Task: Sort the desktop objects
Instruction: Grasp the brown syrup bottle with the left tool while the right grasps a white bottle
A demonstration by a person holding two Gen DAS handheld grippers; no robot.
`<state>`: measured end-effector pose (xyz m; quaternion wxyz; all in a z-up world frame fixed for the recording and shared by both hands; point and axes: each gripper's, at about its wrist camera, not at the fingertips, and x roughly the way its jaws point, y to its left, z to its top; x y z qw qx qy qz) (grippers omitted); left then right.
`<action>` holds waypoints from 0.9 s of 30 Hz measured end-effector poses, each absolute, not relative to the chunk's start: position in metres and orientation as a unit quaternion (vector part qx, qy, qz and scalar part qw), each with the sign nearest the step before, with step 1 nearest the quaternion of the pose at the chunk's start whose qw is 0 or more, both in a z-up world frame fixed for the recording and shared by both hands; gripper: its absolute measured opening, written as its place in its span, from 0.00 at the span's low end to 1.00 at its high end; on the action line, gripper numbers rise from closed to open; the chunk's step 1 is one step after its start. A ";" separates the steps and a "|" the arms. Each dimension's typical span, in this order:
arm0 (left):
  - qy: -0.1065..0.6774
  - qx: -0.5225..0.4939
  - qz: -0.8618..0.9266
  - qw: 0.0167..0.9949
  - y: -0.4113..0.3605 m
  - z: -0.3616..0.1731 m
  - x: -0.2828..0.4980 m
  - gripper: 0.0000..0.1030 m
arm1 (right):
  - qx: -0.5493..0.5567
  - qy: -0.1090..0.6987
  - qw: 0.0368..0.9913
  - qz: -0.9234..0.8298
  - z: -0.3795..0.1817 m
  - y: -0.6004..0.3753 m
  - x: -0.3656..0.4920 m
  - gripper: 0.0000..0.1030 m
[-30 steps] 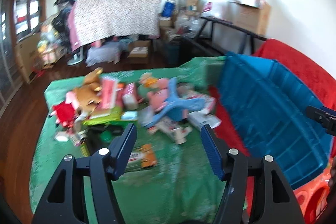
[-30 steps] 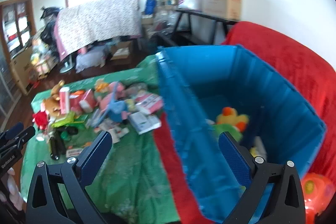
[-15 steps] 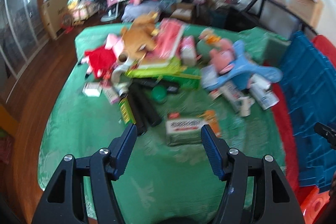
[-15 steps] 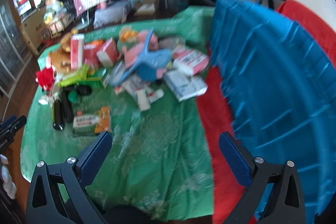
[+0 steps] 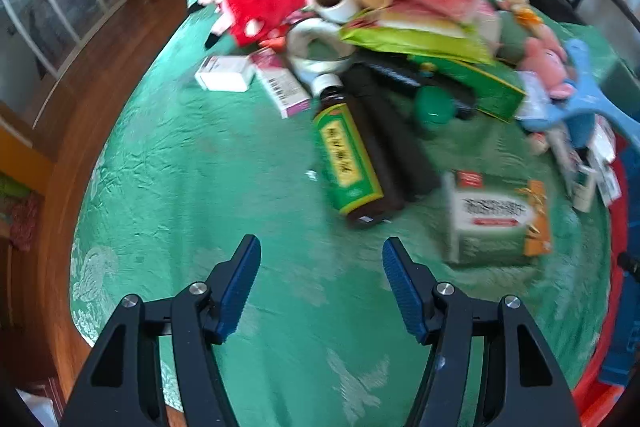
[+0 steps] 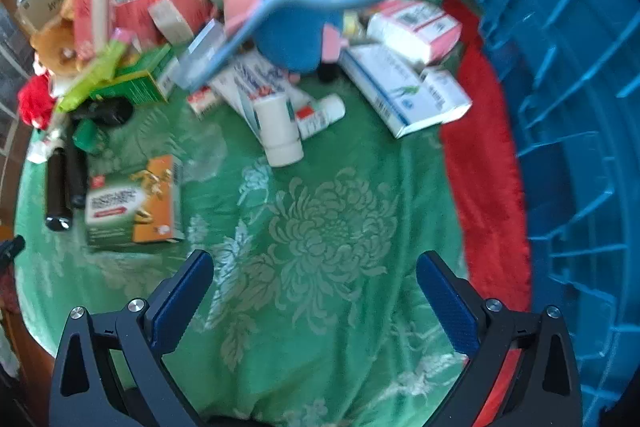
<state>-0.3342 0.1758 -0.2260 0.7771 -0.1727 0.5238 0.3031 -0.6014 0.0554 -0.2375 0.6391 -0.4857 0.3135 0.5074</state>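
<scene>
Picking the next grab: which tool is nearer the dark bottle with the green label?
Left. The left tool sits just below the bottle; the right tool faces bare green cloth.

No legible text. The dark bottle's green-and-yellow label point(image 5: 347, 159) bears blurred characters; beside that bottle, the green-and-orange carton point(image 5: 498, 219) carries smeared print, likewise unreadable.

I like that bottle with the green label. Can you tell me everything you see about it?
The bottle is dark brown, glass or plastic by its look, with a white cap and a green label framed in yellow that carries blurred writing. It lies on its side on the green cloth, cap toward the pile of toys and boxes. Black tubes lie right alongside it. Nothing grips it; the left gripper is open and apart from it.
</scene>
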 end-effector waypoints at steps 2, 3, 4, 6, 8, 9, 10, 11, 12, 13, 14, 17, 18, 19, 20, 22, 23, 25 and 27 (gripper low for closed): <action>0.526 -0.178 0.306 0.773 0.187 -0.232 -0.328 0.61 | -0.492 0.325 0.636 0.497 -0.252 0.064 -0.598 1.00; 0.527 -0.181 0.304 0.773 0.190 -0.233 -0.325 0.61 | -0.493 0.333 0.636 0.492 -0.258 0.068 -0.597 1.00; 0.525 -0.184 0.300 0.775 0.193 -0.234 -0.320 0.61 | -0.493 0.340 0.634 0.489 -0.263 0.071 -0.595 1.00; 0.524 -0.182 0.294 0.778 0.195 -0.234 -0.309 0.61 | -0.492 0.356 0.632 0.482 -0.272 0.079 -0.590 1.00; 0.530 -0.174 0.285 0.779 0.196 -0.239 -0.293 0.61 | -0.491 0.366 0.635 0.471 -0.278 0.085 -0.587 1.00; 0.536 -0.170 0.283 0.777 0.197 -0.243 -0.285 0.61 | -0.493 0.369 0.635 0.467 -0.281 0.088 -0.587 1.00; 0.539 -0.169 0.282 0.775 0.199 -0.246 -0.281 0.61 | -0.494 0.371 0.634 0.465 -0.283 0.092 -0.586 1.00; 0.544 -0.170 0.280 0.772 0.201 -0.250 -0.274 0.61 | -0.492 0.374 0.636 0.463 -0.283 0.095 -0.586 1.00; 0.549 -0.174 0.278 0.769 0.204 -0.255 -0.268 0.61 | -0.490 0.374 0.636 0.463 -0.283 0.100 -0.587 1.00; 0.553 -0.180 0.275 0.765 0.206 -0.259 -0.264 0.61 | -0.489 0.373 0.638 0.463 -0.282 0.103 -0.587 1.00; 0.556 -0.191 0.270 0.763 0.209 -0.263 -0.260 0.61 | -0.486 0.373 0.641 0.462 -0.280 0.108 -0.588 1.00; 0.565 -0.224 0.257 0.751 0.217 -0.274 -0.251 0.61 | -0.481 0.365 0.647 0.466 -0.277 0.124 -0.591 1.00; 0.571 -0.223 0.258 0.747 0.219 -0.278 -0.248 0.61 | -0.479 0.362 0.649 0.467 -0.276 0.129 -0.593 1.00; 0.575 -0.219 0.260 0.744 0.219 -0.282 -0.245 0.61 | -0.477 0.360 0.651 0.468 -0.276 0.133 -0.594 1.00; 0.581 -0.214 0.261 0.741 0.219 -0.286 -0.243 0.61 | -0.475 0.356 0.655 0.467 -0.275 0.138 -0.595 1.00; 0.588 -0.204 0.262 0.738 0.219 -0.291 -0.239 0.61 | -0.475 0.350 0.661 0.463 -0.277 0.144 -0.597 0.99; 0.591 -0.202 0.260 0.737 0.219 -0.293 -0.239 0.61 | -0.477 0.346 0.666 0.458 -0.279 0.148 -0.598 0.98; 0.594 -0.197 0.256 0.737 0.218 -0.296 -0.239 0.61 | -0.480 0.346 0.667 0.452 -0.282 0.152 -0.599 0.86; 0.595 -0.192 0.249 0.739 0.215 -0.299 -0.240 0.56 | -0.485 0.349 0.666 0.447 -0.286 0.155 -0.601 0.69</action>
